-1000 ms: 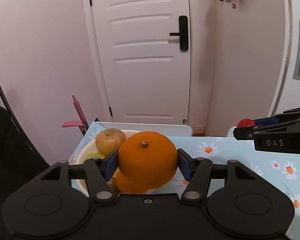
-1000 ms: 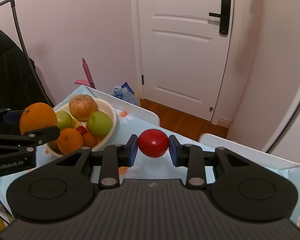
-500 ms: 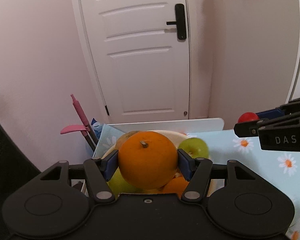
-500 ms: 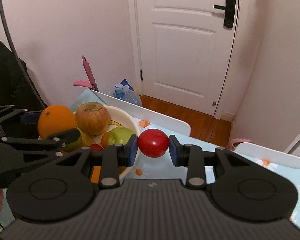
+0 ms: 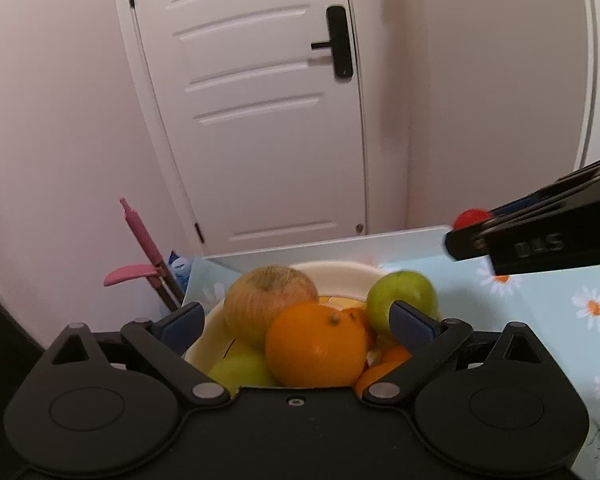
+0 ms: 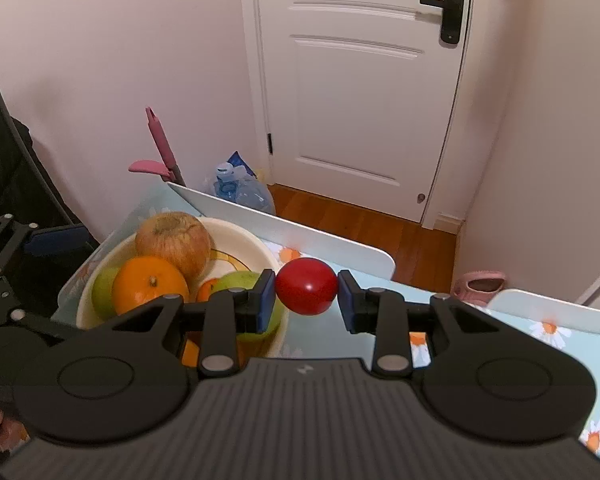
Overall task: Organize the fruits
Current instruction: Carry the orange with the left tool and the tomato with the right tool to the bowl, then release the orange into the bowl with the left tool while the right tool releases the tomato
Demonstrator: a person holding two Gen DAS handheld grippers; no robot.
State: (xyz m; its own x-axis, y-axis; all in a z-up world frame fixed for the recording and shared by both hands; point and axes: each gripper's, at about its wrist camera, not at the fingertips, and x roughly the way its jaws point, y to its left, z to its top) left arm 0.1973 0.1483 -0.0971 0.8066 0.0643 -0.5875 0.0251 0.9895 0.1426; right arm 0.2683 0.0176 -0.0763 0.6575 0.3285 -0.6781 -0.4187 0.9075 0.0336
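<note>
Between the spread blue pads of the left tongs (image 5: 296, 322), a large round orange with a small stem nub (image 5: 315, 345) sits on the fruit pile in a shallow cream bowl (image 5: 342, 272). The jaws have just been opening and stand wide, w/ neither pad touching the orange. Just beyond it, toward the left pad, rests a big russet-brown apple (image 5: 269, 300); beside the right pad is a green apple (image 5: 401, 293). A second green fruit shows low under the orange, and smaller orange ones sit near the right pad's arm.

The right tongs (image 6: 306, 296) are closed narrow on a small glossy red round fruit (image 6: 306, 286), both pads pressed to its sides. It's held above the tabletop w/ a pale-blue daisy-print cloth (image 6: 548, 332), just right of the bowl rim, apart from the pile. In the left wrist view the same tongs come in from the right edge, the red fruit peeking at their tip.

Beyond both tongs: a white panelled door w/ black handle (image 6: 360, 80) and a pink-handled tool (image 6: 160, 140) leaning by the wall.
</note>
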